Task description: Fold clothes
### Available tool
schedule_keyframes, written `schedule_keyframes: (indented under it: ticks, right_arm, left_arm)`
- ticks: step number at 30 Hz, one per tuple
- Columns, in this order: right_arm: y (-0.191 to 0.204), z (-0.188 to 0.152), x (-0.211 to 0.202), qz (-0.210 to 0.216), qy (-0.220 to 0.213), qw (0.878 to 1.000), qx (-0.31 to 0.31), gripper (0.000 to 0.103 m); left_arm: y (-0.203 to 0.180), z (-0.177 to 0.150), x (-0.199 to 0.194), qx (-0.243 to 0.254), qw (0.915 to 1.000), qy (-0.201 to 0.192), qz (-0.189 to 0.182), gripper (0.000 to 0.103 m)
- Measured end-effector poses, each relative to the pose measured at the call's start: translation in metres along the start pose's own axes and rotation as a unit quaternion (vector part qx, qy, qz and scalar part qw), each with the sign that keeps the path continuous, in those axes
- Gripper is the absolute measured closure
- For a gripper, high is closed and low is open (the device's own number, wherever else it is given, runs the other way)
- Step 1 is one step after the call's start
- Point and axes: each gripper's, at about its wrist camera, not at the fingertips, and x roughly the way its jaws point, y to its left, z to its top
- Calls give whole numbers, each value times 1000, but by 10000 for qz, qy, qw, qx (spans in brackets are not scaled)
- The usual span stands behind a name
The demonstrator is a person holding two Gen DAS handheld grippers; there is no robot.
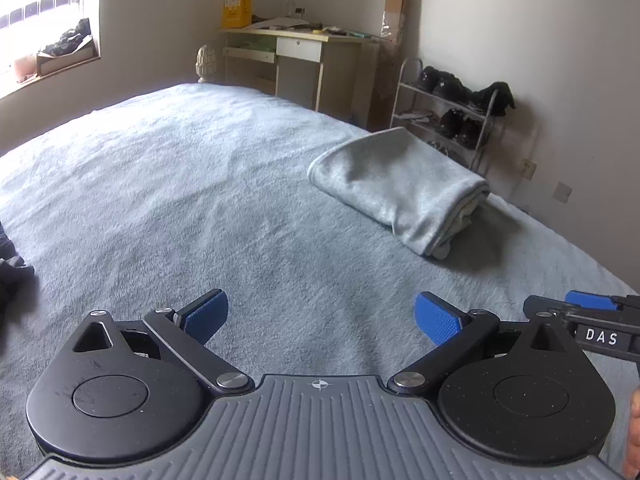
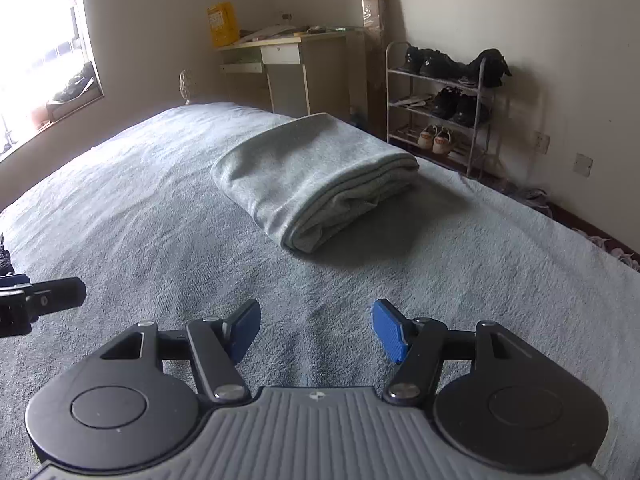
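Both tools are hanging empty over the bed point(image 1: 168, 168): we are holding the left gripper point(image 1: 320, 320) with its blue pads spread wide and nothing between them, and the right gripper point(image 2: 316, 330) likewise with its pads apart over bare blanket. Ahead of us the folded grey garment point(image 2: 312, 176) is lying in a thick bundle on the bed, toward the far right side, well apart from both sets of fingers; its layered edges are facing us in the right wrist view.

We are judging that this piece is done and that the next one is waiting at the left edge, where some dark cloth point(image 1: 12, 268) is just showing, too cropped to identify. Several things are threatening from here. If we are reaching across carelessly, a finger could be snagging the plush blanket and dragging it, which would be shifting or toppling the bundle. The bundle is also sitting near the bed's side, so any tug on the cover is risking a slide toward the shoe rack point(image 2: 436, 108). And the two grippers are riding close together, so a hasty swing could be knocking them.
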Motion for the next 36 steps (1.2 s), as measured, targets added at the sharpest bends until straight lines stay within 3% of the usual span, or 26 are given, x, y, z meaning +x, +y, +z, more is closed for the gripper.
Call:
schedule_keyframes:
  ticks: [9,15,20,26,33,36]
  right_arm:
    - [-1,-1,-7,-137,-113,9998,-46,25]
    - [3,0,-3,-225,-213,9995,107,18]
    - [13,-8,11,-244,66,9996,121,15]
    - [16,-21,15,-573,262,9980,44,8]
    - [8,-36,4,-983,422,9940,219,5]
    - [5,-33,2,-1056,391,9928,409,5]
  left_arm:
    - [-10,1,-4,103,9998,-32,-185,2]
    - [8,5,-7,-64,9997,1,-237,2]
    - [16,-3,1,-86,9988,167,-452,2]
    - [6,-20,19,-94,9935,483,-1023,1]
    - [-10,-33,29,95,9908,764,-1110,1]
    - [-8,-30,30,201,9919,712,-1031,1]
